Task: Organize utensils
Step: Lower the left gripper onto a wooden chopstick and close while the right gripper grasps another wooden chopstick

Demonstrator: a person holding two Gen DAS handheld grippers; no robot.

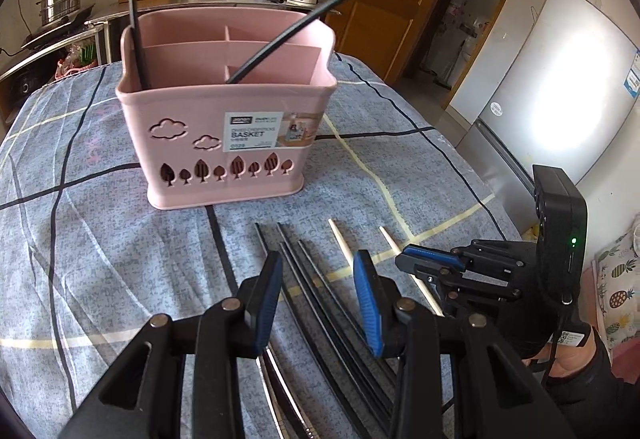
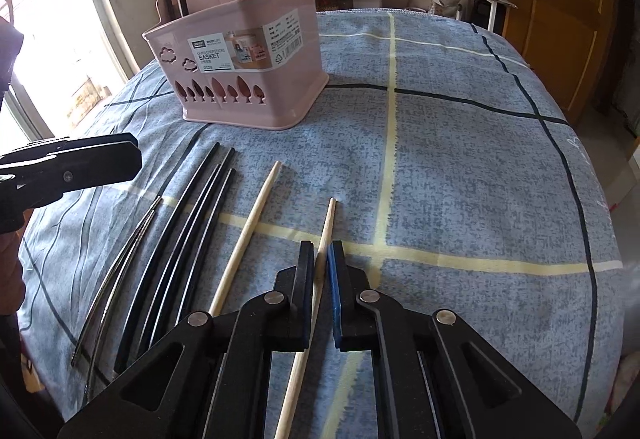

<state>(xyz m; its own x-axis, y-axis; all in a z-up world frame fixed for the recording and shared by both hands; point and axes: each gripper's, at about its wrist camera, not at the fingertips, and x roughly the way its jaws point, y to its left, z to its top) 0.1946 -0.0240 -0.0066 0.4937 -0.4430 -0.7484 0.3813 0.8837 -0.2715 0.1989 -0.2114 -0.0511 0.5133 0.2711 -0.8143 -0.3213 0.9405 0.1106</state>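
From the left wrist view, the pink basket (image 1: 224,107) stands upright on the blue checked cloth (image 1: 80,239) of the desk, with two black chopsticks (image 1: 138,19) already leaning in its compartments. The left claw (image 1: 318,299) hovers part-open over the row of dark chopsticks (image 1: 304,279) lying near the front edge; its blue pads (image 1: 366,303) stand apart, and nothing is pressed between them as far as I can see. Off to the side, the right claw (image 1: 432,263) is low over a pale wooden chopstick (image 1: 390,243). From the right wrist view the step in hand is plain: the right claw (image 2: 320,267) has its jaws drawn narrow on the wooden chopstick (image 2: 326,235), which runs straight between the pads while its far end rests on the cloth. A second wooden chopstick (image 2: 248,235) lies just beside it, then the black ones (image 2: 188,235) and a pair of metal chopsticks (image 2: 120,275) further over. The basket (image 2: 240,75) sits well beyond them. I judge this the pick-up of one wooden stick; the next move calls for lifting it clear without it swivelling, then tipping it upright over a free compartment.
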